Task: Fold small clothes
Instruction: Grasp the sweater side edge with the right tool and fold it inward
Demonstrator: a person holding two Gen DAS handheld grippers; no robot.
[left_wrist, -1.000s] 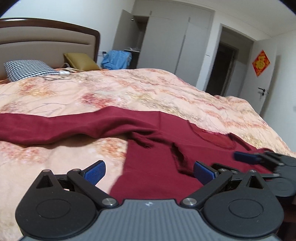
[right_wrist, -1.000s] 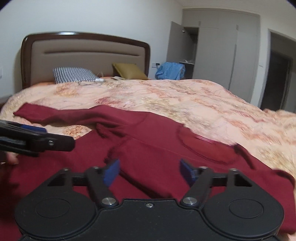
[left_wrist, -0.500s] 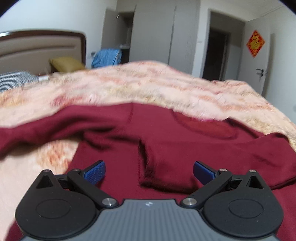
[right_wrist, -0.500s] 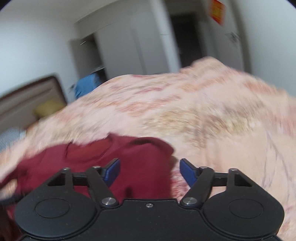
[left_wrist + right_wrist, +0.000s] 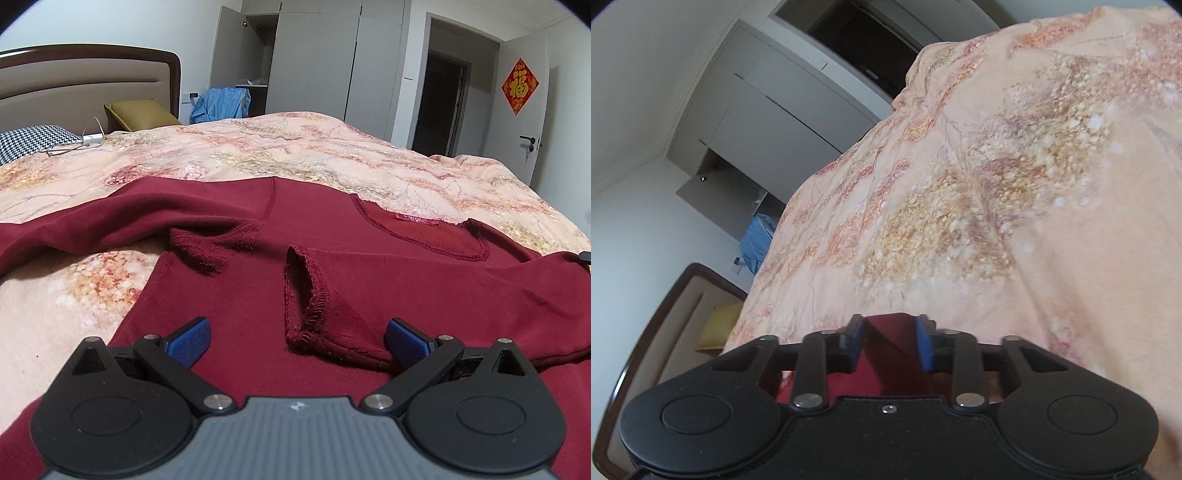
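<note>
A dark red long-sleeved top (image 5: 258,266) lies spread on the floral bedspread (image 5: 295,155). One sleeve is folded across the body, and its cuff (image 5: 306,295) lies between the fingers of my left gripper (image 5: 297,341). The left gripper is open and holds nothing, just above the fabric. The other sleeve stretches to the left. In the right wrist view my right gripper (image 5: 890,345) is rolled sideways. Its jaws are narrowed around a fold of the red top (image 5: 886,354) at the garment's edge.
A checked pillow (image 5: 29,142), a mustard cushion (image 5: 140,114) and a cable (image 5: 74,144) lie by the headboard (image 5: 85,74). A blue garment (image 5: 221,103) hangs beyond the bed, near the grey wardrobes (image 5: 314,59). A dark doorway (image 5: 439,107) stands at the right.
My right gripper swung to the garment's right edge, rolled over and narrowed its jaws around the red fabric. My left gripper moved right over the folded sleeve cuff and stayed open.
</note>
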